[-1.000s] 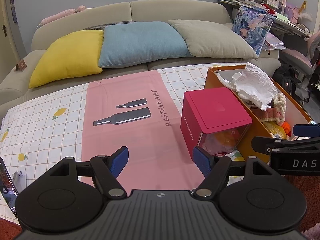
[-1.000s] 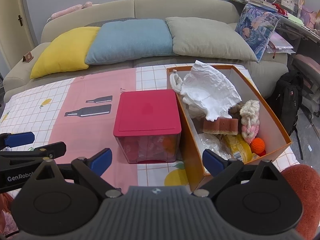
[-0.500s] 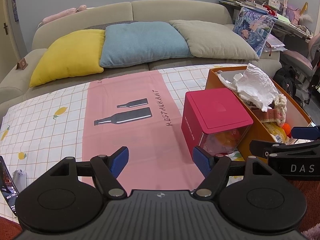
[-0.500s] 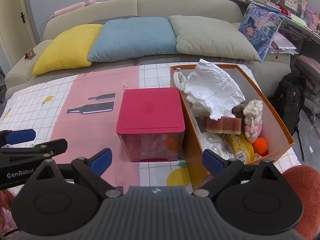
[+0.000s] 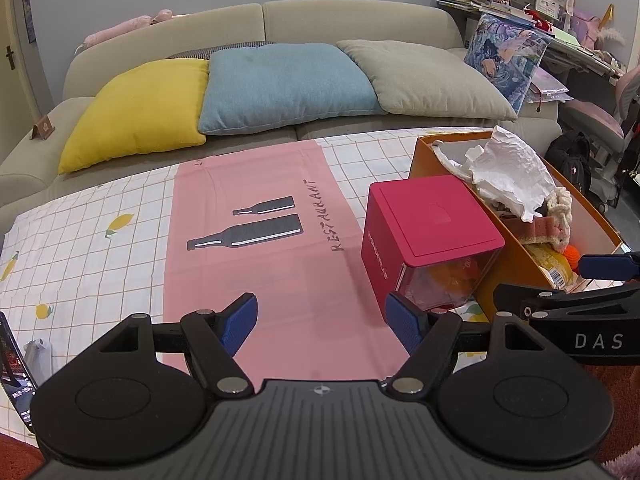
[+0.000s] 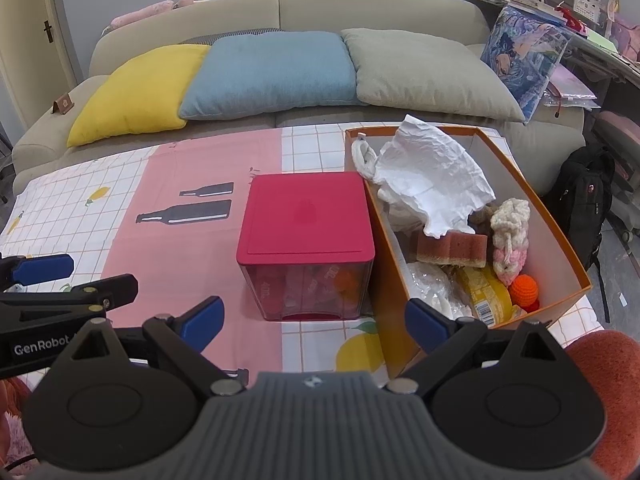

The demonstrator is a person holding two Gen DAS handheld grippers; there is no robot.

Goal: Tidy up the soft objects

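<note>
An orange cardboard box (image 6: 560, 248) stands at the table's right. It holds a crumpled white cloth (image 6: 432, 176), a sponge (image 6: 452, 248), a knitted cream and pink piece (image 6: 510, 236), an orange ball (image 6: 525, 289) and a yellow packet (image 6: 486, 292). To its left stands a box with a red lid (image 6: 306, 216) and clear walls, soft things inside. My right gripper (image 6: 314, 322) is open and empty in front of it. My left gripper (image 5: 322, 318) is open and empty, over the pink cloth (image 5: 260, 248), left of the red-lidded box (image 5: 432, 224).
A sofa behind the table carries yellow (image 5: 140, 112), blue (image 5: 288, 84) and grey (image 5: 428, 76) cushions. A black backpack (image 6: 582, 196) stands on the floor at the right. A phone (image 5: 14, 364) lies at the table's left front edge.
Both grippers have moved slightly forward toward the boxes. Both stay open and empty.
</note>
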